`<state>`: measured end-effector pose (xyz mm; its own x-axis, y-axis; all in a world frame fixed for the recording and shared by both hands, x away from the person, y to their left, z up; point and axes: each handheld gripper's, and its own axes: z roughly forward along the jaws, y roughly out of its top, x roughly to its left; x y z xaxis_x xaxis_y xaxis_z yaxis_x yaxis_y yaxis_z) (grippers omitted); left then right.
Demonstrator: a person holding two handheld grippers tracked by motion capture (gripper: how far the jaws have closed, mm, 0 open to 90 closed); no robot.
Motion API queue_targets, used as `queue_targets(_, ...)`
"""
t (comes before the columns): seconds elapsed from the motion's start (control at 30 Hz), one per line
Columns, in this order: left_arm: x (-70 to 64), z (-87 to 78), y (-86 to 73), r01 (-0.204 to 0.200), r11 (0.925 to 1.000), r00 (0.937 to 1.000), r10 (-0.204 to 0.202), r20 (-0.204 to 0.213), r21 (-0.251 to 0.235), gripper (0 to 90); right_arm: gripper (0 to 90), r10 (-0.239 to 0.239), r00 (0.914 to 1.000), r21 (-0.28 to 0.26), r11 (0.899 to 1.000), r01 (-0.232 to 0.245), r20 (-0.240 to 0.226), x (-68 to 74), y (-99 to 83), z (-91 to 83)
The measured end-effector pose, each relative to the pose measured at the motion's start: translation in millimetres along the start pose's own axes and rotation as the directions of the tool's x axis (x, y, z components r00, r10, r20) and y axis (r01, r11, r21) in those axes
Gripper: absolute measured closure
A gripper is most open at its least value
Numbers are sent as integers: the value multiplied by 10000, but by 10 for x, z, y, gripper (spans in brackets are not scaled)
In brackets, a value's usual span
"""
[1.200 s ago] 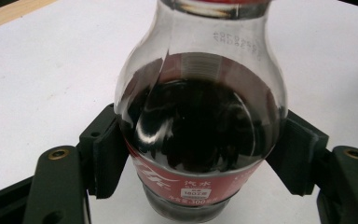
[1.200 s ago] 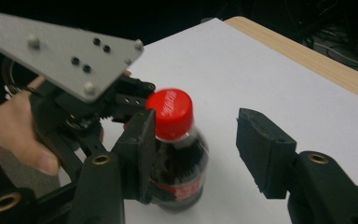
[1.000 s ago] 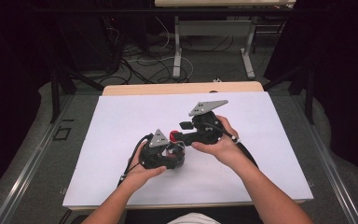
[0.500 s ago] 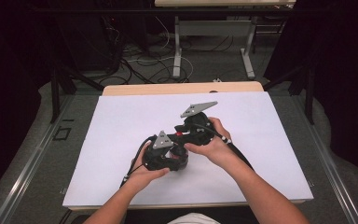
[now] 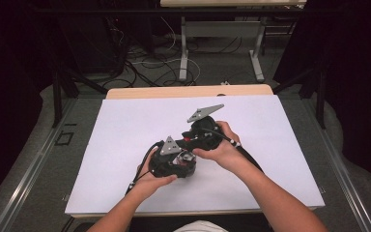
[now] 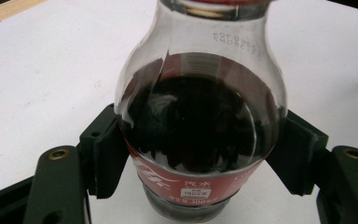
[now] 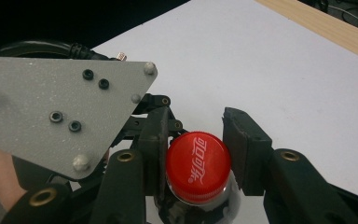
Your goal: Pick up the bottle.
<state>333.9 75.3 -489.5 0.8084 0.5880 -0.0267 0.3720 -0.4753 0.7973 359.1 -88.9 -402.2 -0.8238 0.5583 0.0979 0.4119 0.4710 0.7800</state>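
A small glass cola bottle (image 6: 200,116) with dark drink and a red label stands on the white sheet. My left gripper (image 6: 200,161) is shut on its round body, one pad on each side. In the right gripper view the bottle's red cap (image 7: 197,168) sits between the jaws of my right gripper (image 7: 196,140), which come down from above with both pads against the cap. From the high view, the left gripper (image 5: 179,158) and right gripper (image 5: 190,140) meet at the table's middle, each held by a hand.
A white sheet (image 5: 125,130) covers the wooden table (image 5: 188,91). The left gripper's grey three-cornered plate (image 7: 60,107) lies close beside the right jaws. Cables trail from both grippers toward the person. Table legs and floor cables (image 5: 174,63) lie beyond the far edge.
The right gripper has moved left and toward the person, closing in over the bottle top held by the left gripper. The left gripper has stayed nearly still.
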Motion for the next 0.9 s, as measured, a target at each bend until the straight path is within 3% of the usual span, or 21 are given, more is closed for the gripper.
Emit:
queue_targets(0.2,-22,27,27,-87,10000,9999,88,117,-30,300,617,-191,9998,304,9993,194,-94,-28,17,-34)
queue_targets(0.33,-18,38,82,-286,9996,9992,287,276,-56,300,619,-666,9973,501,9964,682,-312,-75,62,-91)
queue_targets(0.37,-33,54,86,-132,9997,9994,139,317,-200,300,619,-666,9973,501,9964,682,-312,-75,62,-91)
queue_targets(0.4,-18,49,107,-270,9996,9987,276,430,-127,300,619,-923,9944,635,9934,955,-518,-107,87,-115)
queue_targets(0.47,-22,59,131,-172,9997,9980,181,608,-149,300,619,-988,9926,780,9915,1042,-704,-138,109,-144)
queue_targets(0.53,-19,76,165,-328,9991,9974,344,629,-262,300,620,-1388,9843,827,9855,1482,-1090,-188,134,-165)
queue_targets(0.6,-18,68,195,-357,9993,9954,368,886,-147,300,620,-1469,9770,982,9817,1631,-1545,-232,159,-190)
queue_targets(0.63,-34,84,206,-384,9987,9956,410,848,-322,300,620,-1742,9679,952,9765,1936,-1812,-254,170,-197)
queue_targets(0.73,-48,86,221,-509,9986,9930,521,1060,-141,300,620,-2365,9394,1053,9574,2689,-2482,-314,194,-211)
queue_targets(0.87,-82,107,217,-649,9977,9915,669,1117,-216,300,619,-3464,8710,908,9124,3992,-3484,-379,205,-214)
queue_targets(0.9,-85,102,222,-708,9974,9901,716,1208,-107,300,619,-3464,8710,908,9124,3992,-3484,-379,205,-214)
